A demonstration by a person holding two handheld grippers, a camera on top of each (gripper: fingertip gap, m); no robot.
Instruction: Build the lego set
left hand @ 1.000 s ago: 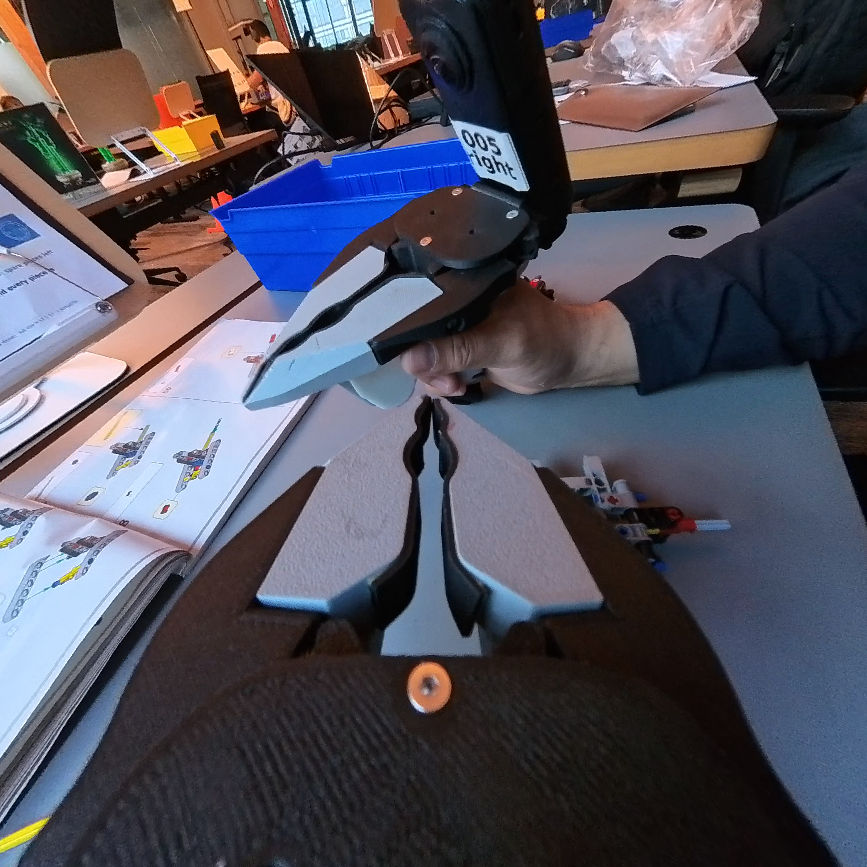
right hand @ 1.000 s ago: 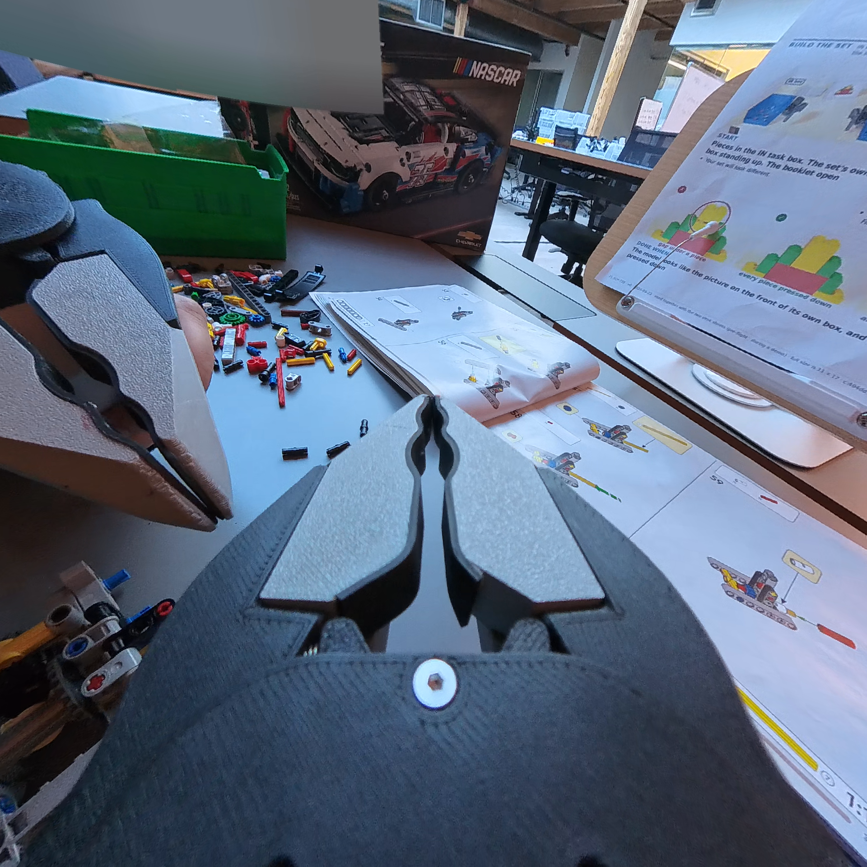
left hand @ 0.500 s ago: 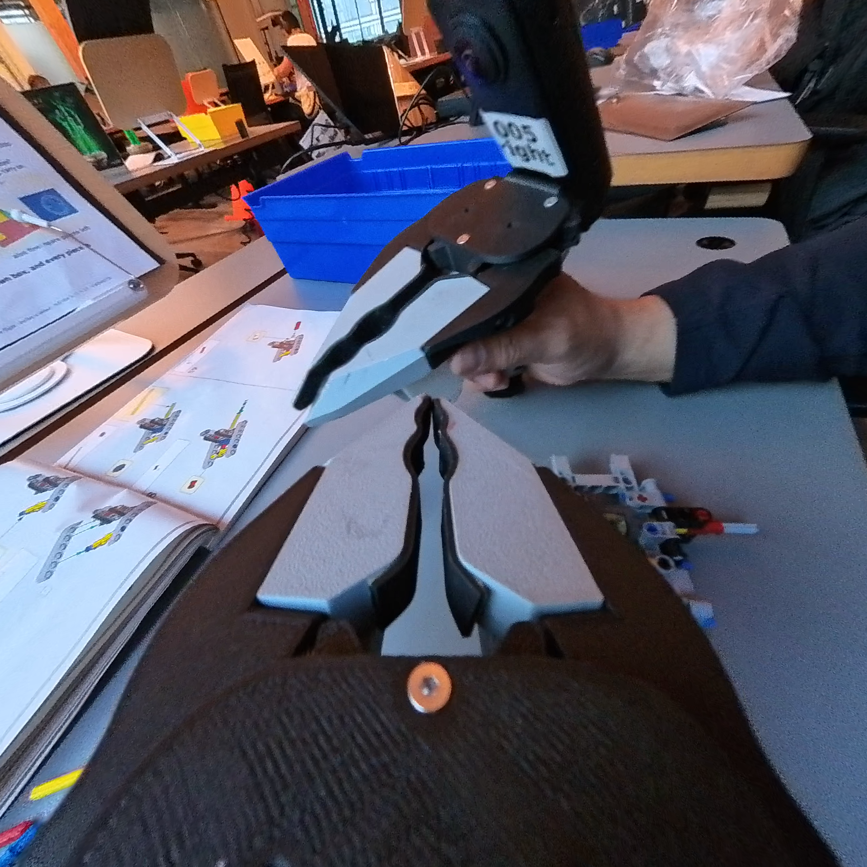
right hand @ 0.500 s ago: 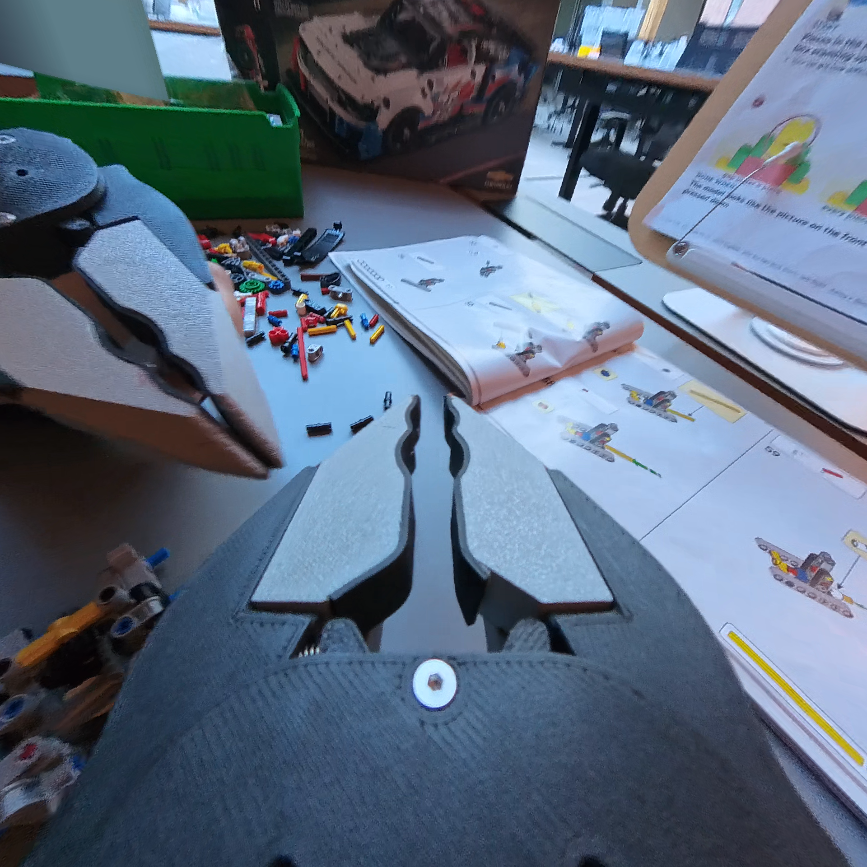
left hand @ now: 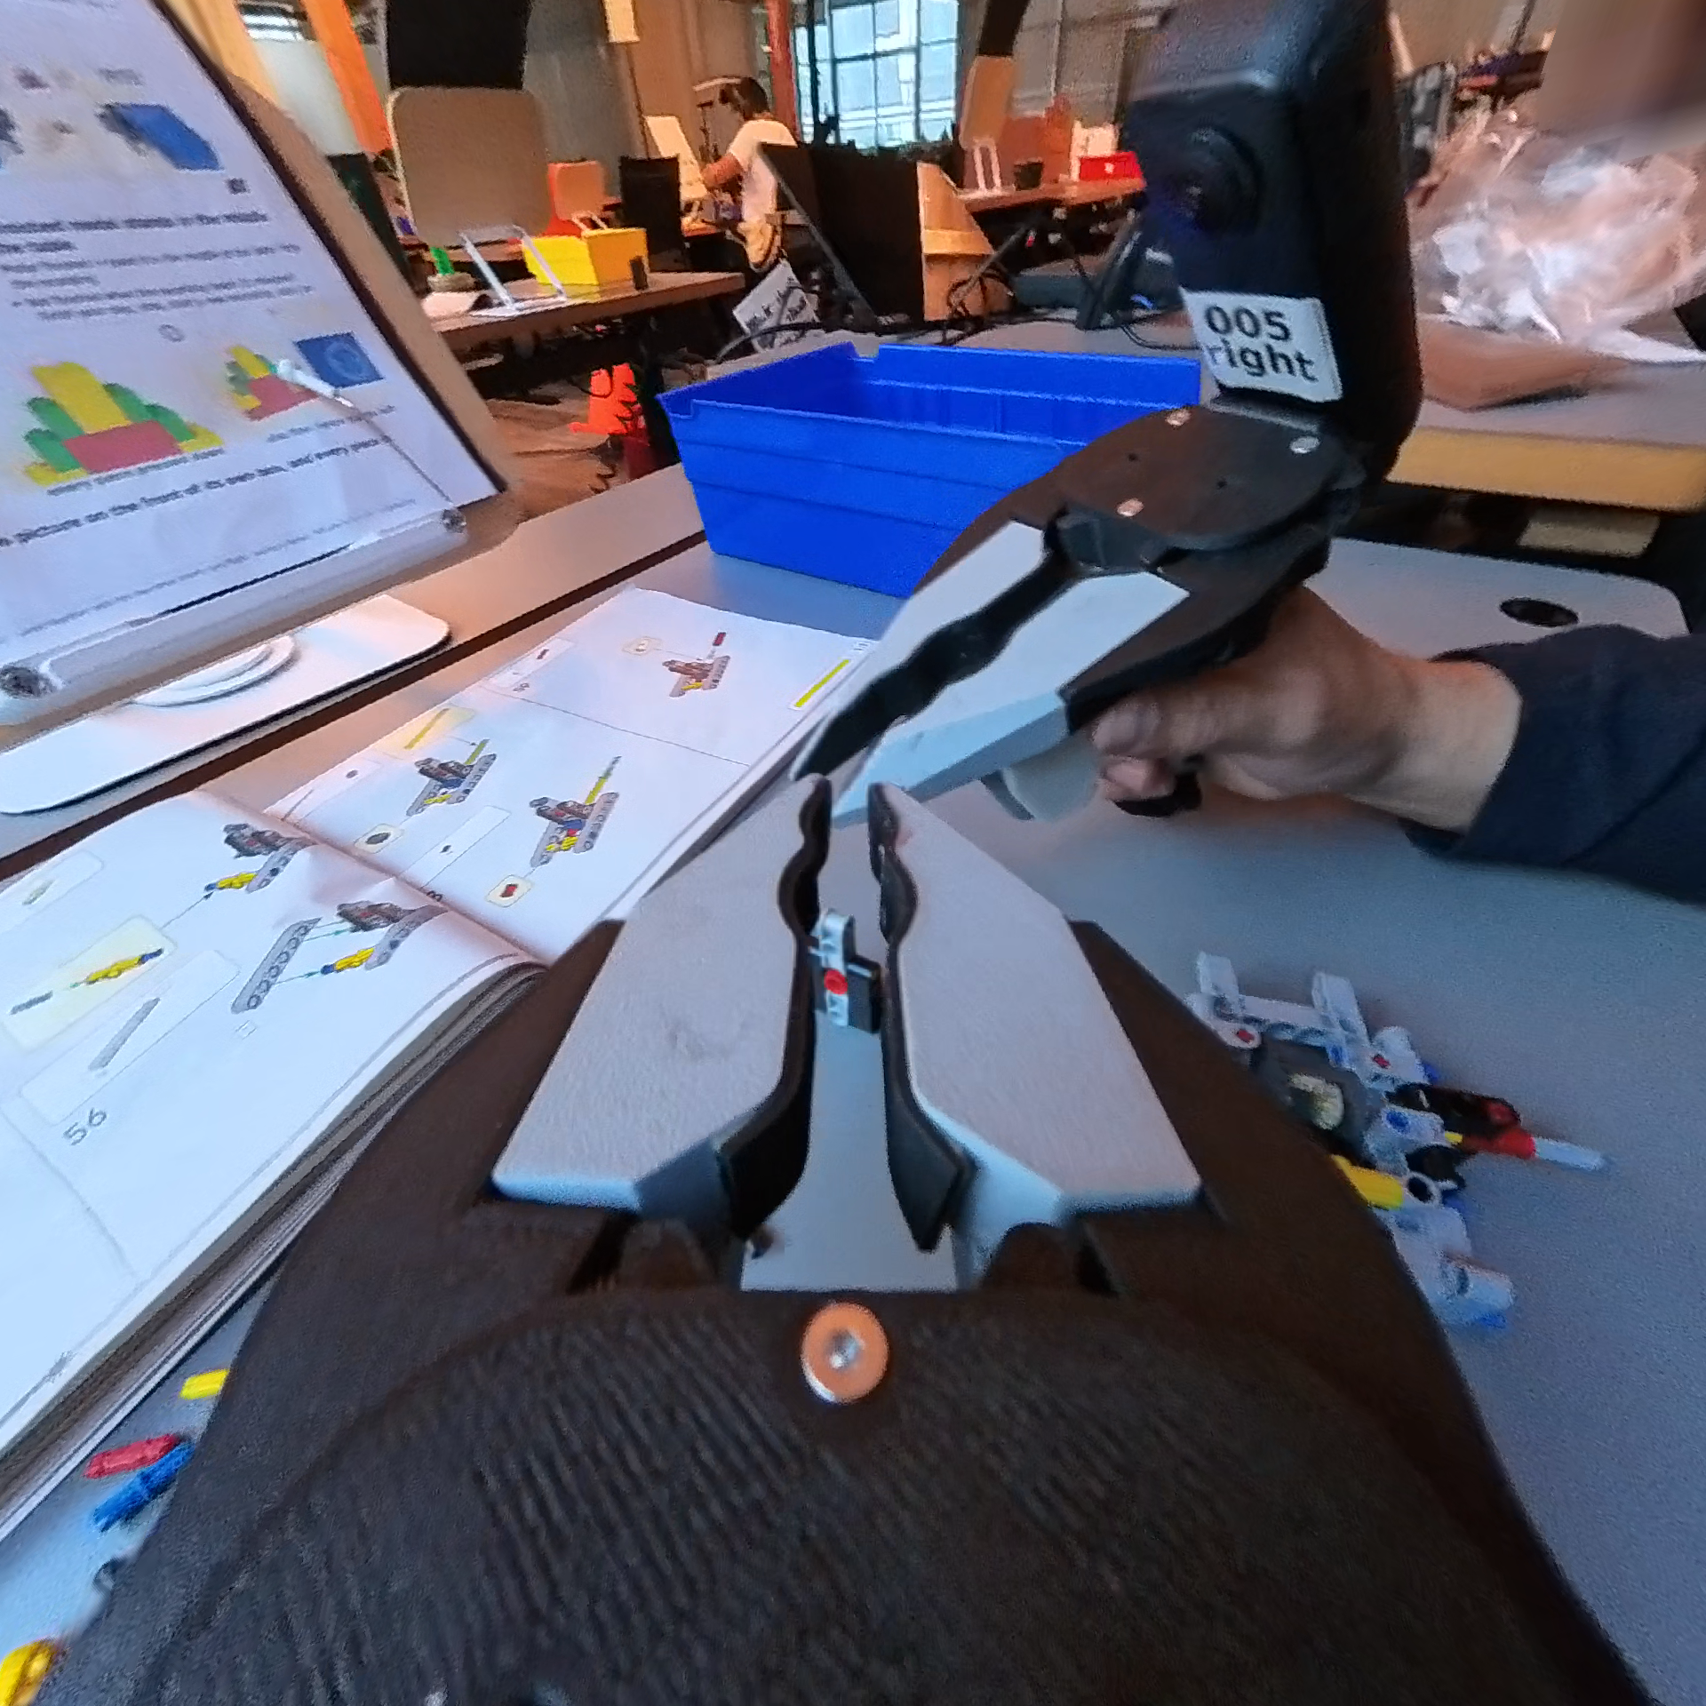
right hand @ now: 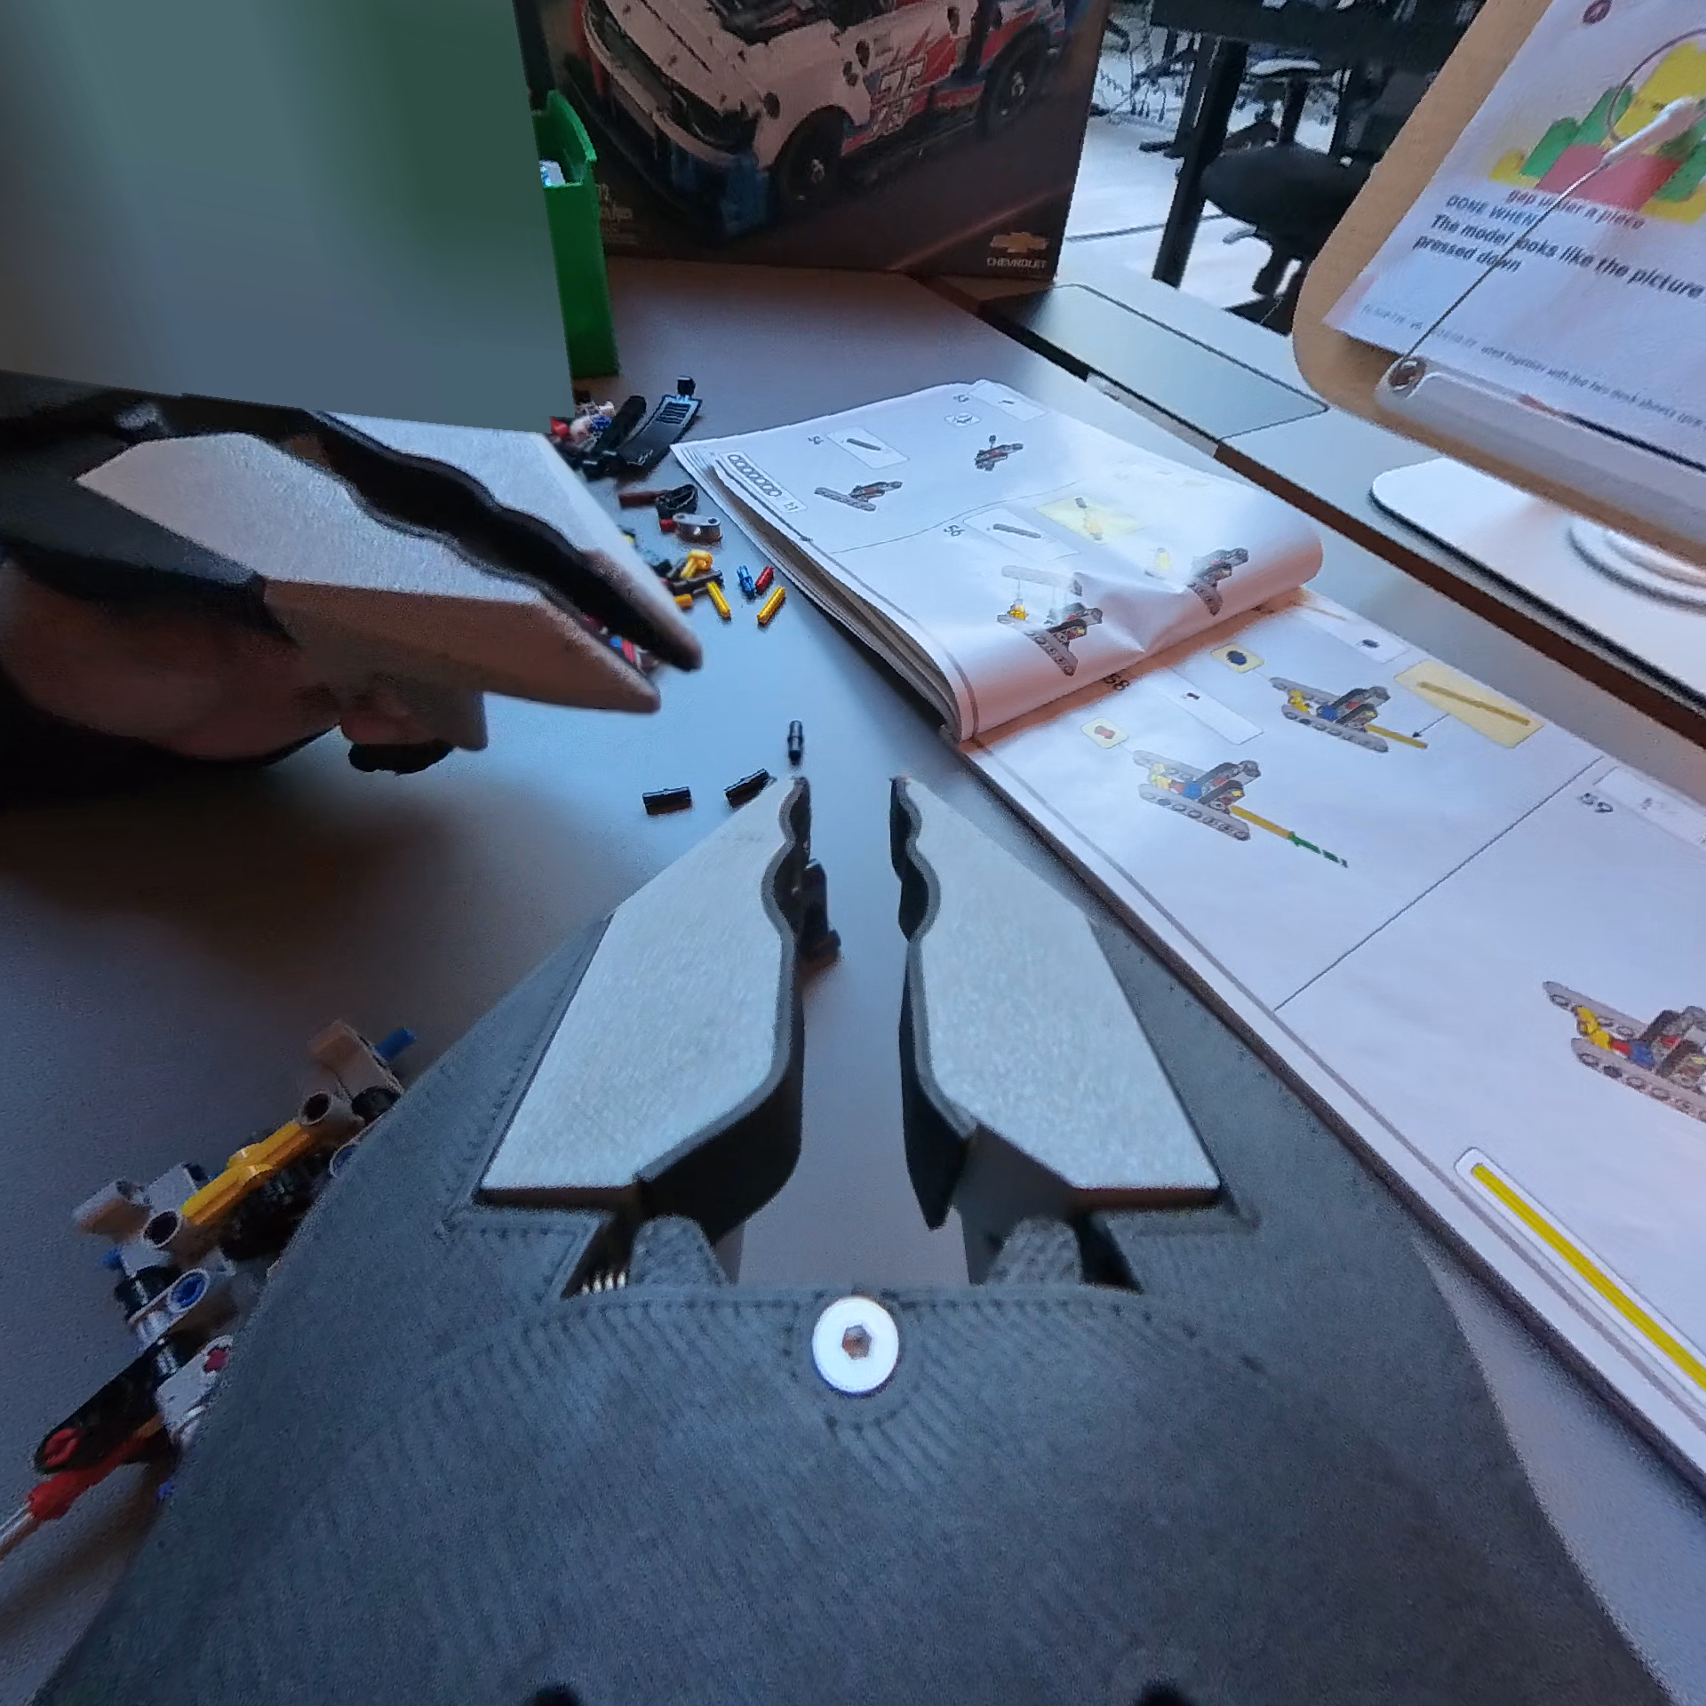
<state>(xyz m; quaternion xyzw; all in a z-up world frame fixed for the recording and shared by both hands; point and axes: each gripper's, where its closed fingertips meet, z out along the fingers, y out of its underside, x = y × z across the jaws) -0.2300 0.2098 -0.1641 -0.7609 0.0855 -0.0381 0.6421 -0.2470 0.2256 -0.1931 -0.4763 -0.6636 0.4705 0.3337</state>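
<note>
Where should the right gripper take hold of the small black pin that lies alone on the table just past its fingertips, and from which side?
Probably from above, at the middle of the black pin. It lies flat, pointing away from the right gripper, so the fingers can close across its narrow width.

A grey bench is filling the foreground, a round cable hole sitting near its far right corner. Beyond the far edge an open workshop is stretching away: wooden desks are standing in rows, an orange column is rising at the left, and daylight is coming through a gridded window (the far wall is blurring out). A black office chair is standing on the pale floor.
</note>
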